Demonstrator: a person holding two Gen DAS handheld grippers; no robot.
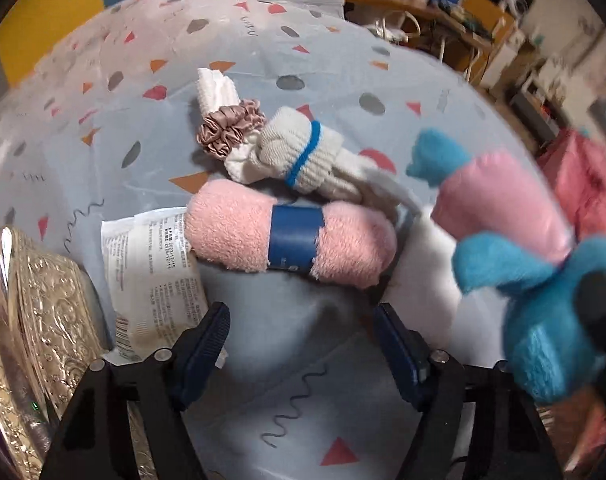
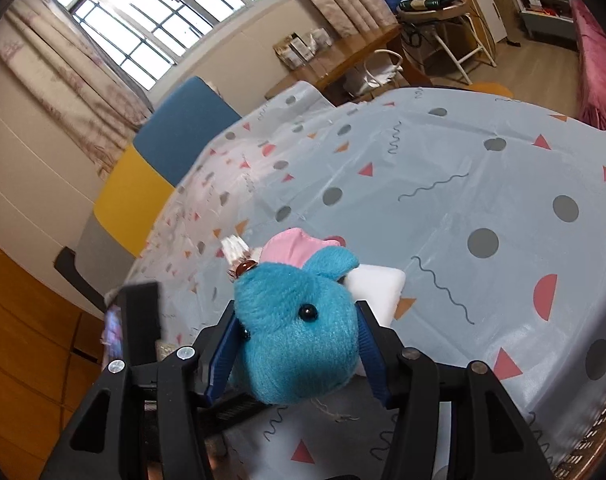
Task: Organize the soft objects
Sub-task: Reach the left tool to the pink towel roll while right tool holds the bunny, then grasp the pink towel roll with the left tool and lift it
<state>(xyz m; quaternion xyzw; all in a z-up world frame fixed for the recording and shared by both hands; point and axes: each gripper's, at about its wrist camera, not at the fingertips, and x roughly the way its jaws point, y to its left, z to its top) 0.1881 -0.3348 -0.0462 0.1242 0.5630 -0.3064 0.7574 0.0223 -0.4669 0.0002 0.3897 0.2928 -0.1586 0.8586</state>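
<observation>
Looking barely started: right gripper (image 2: 299, 354) is clamped on the blue-and-pink plush toy (image 2: 297, 332) held above the table (image 2: 503, 184), left gripper (image 1: 303, 344) hangs spread and empty near the pink rolled towel (image 1: 291, 236), with socks (image 1: 299, 156) and scrunchie (image 1: 229, 128) still loose beyond.

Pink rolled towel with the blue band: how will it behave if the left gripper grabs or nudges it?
The rolled pink towel looks like plush terry, so it will probably squash under the fingers rather than resist. The blue band should keep it from unrolling. Being a cylinder lying on smooth tablecloth, it may roll if pushed sideways.
</observation>
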